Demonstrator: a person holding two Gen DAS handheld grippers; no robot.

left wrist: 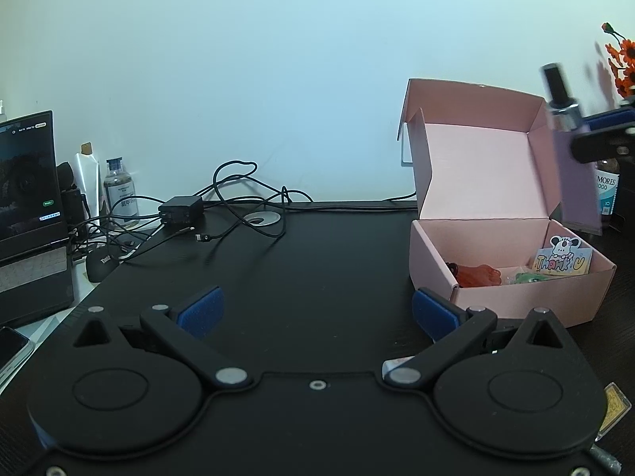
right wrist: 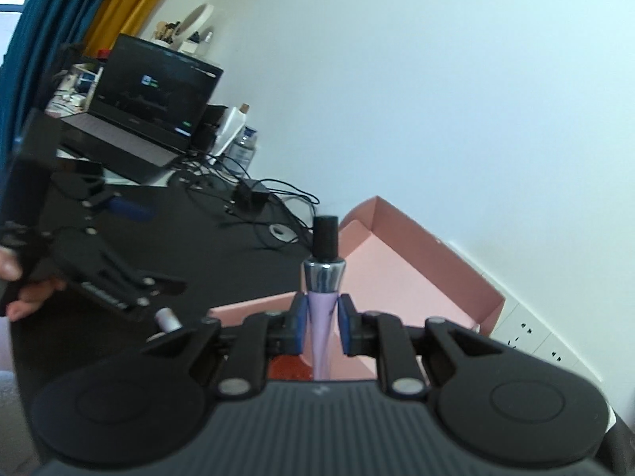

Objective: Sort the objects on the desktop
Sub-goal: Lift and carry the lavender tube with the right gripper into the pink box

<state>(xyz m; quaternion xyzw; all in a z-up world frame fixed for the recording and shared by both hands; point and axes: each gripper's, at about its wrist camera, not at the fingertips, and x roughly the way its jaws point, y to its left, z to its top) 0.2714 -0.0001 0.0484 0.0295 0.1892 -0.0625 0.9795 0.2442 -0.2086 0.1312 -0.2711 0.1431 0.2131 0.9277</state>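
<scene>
While a matte black desk [left wrist: 301,277] stretches under both tools, the open pink cardboard box [left wrist: 512,293], smooth-walled with its lid raised, sits at its right side near the empty left gripper [left wrist: 317,309], jaws spread wide. The right gripper [right wrist: 322,323] is clamped on a slim, tapered lilac bottle [right wrist: 320,329] with chrome collar and black cap, above the box. That slick, narrowing body could slide through the blue pads [right wrist: 298,323] and drop badly.

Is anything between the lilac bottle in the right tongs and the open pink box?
Nothing visible. The right tongs grip the lilac bottle at the pink box, whose lid stands open. Inside lie a red item and a thank-you card, with bare floor between them.
</scene>
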